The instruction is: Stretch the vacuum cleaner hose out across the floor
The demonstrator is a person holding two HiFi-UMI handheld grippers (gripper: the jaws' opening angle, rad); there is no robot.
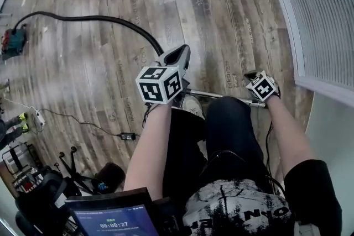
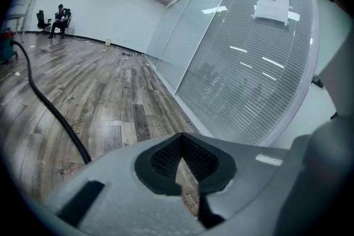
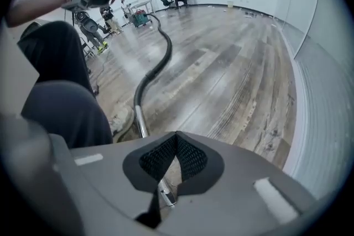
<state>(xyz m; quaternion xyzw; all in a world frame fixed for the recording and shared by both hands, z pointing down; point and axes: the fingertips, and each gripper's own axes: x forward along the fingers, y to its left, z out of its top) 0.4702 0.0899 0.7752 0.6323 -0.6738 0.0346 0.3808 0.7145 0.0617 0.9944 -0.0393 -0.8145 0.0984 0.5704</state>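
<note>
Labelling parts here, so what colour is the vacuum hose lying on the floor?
The hose is black, clearest in the head view.

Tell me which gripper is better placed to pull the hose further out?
Right, probably. The right gripper is shut on the metal tube at the end of the hose. The left gripper is shut, with only floor between its jaws.

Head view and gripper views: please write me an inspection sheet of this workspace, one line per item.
Surface: wood-plank floor.
Job's things: black vacuum hose curves from the vacuum cleaner to a metal wand by the person's legs.
Clutter: tablet at the bottom edge; dark equipment at lower left.
Grippers: left gripper shut, nothing between jaws; right gripper shut, wand showing below them.
Cables: thin cable with power adapter on the floor.
Surroundings: glass wall with blinds; seated person far off.
</note>
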